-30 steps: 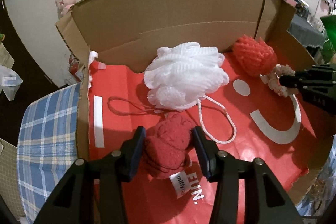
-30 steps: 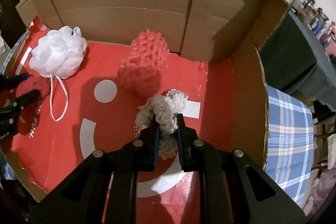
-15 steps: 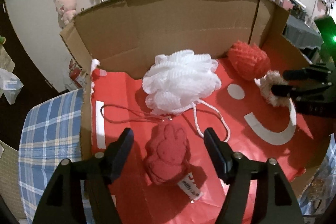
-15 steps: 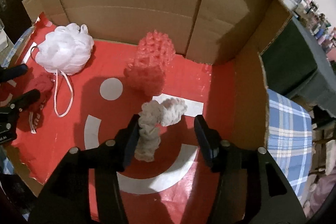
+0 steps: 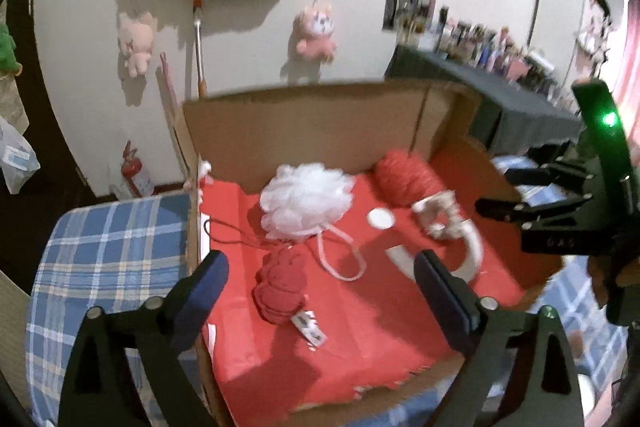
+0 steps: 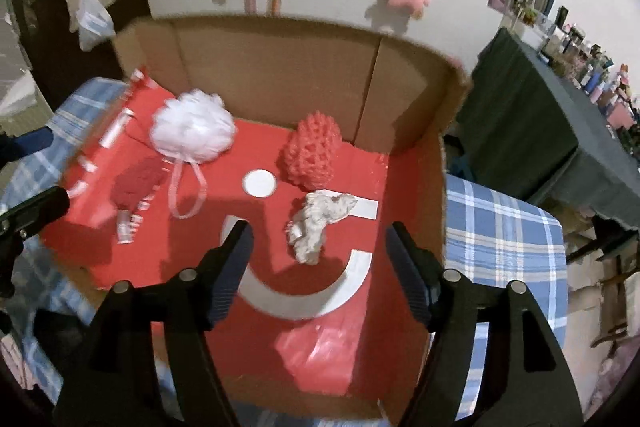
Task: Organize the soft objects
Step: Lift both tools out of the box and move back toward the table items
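Both tongs have just been opening, nothing between them: left tongs (image 5: 320,291) above the red plush (image 5: 280,293), right tongs (image 6: 320,259) above the cream scrunchie (image 6: 318,225). All four soft things sit boxed; looks nearly done.

Black fingers (image 5: 208,279), silver screws, green light

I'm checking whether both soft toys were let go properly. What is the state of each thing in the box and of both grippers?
Left gripper: open, fingers just widened, nothing between them.
Right gripper: open, fingers just widened, holding nothing.
Red bunny toy: lying free on the red liner.
Beige scrunchie: lying free, crumpled.
White bath pouf: resting near the back wall, cord loose.
Red mesh sponge: resting beside the back wall.
Cardboard box: open-topped.
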Motion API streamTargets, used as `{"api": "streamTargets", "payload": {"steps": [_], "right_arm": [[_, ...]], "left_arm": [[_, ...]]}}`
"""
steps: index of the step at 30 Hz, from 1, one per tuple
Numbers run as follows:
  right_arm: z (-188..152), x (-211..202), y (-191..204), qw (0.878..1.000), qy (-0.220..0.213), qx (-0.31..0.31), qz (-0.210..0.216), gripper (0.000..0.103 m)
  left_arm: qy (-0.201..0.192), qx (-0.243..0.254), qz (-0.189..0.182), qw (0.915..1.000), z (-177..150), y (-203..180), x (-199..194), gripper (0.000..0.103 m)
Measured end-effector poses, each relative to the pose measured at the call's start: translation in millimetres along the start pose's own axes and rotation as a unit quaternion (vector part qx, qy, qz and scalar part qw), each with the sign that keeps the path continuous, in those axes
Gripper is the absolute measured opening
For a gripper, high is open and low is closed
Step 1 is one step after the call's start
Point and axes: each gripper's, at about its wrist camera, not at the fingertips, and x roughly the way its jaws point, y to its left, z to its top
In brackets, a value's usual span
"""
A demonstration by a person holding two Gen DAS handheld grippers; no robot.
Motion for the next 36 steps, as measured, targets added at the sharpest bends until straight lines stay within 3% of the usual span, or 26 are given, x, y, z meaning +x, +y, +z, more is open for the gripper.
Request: {"api": "streamTargets", "payload": {"steps": [6, 9, 16, 20, 28, 36], "right_arm": [[-18, -74, 4, 0.997, -0.073, -0.002, 0.009, 0.080], [-34, -105, 10, 0.994, -0.111, -0.007, 0.005, 0.080], [-91, -194, 31, 0.974, -0.227, -0.015, -0.018, 0.091], [-133, -230, 41, 0.959, -0.282, -0.013, -0.026, 0.098], [-205, -255, 54, 0.942, -0.331, 0.012, -0.049, 0.099], [-271, -242, 74, 0.927, -0.359, 0.040, -0.100, 0.099]], "left_arm": [[-0.064, 0.002, -0.018, 0.9978, -5, -16, -65, 0.103], [-0.098, 0.005, -0.022, 0.9949, -13, -26, -95, 0.103], [-0.164, 0.008, -0.025, 0.9860, -40, -51, -152, 0.103], [-0.212, 0.011, -0.023, 0.9769, -66, -66, -186, 0.103], [-0.281, 0.007, -0.022, 0.9594, -127, -91, -231, 0.103], [-0.302, -0.007, 0.007, 0.9532, -180, -102, -238, 0.103]]}}
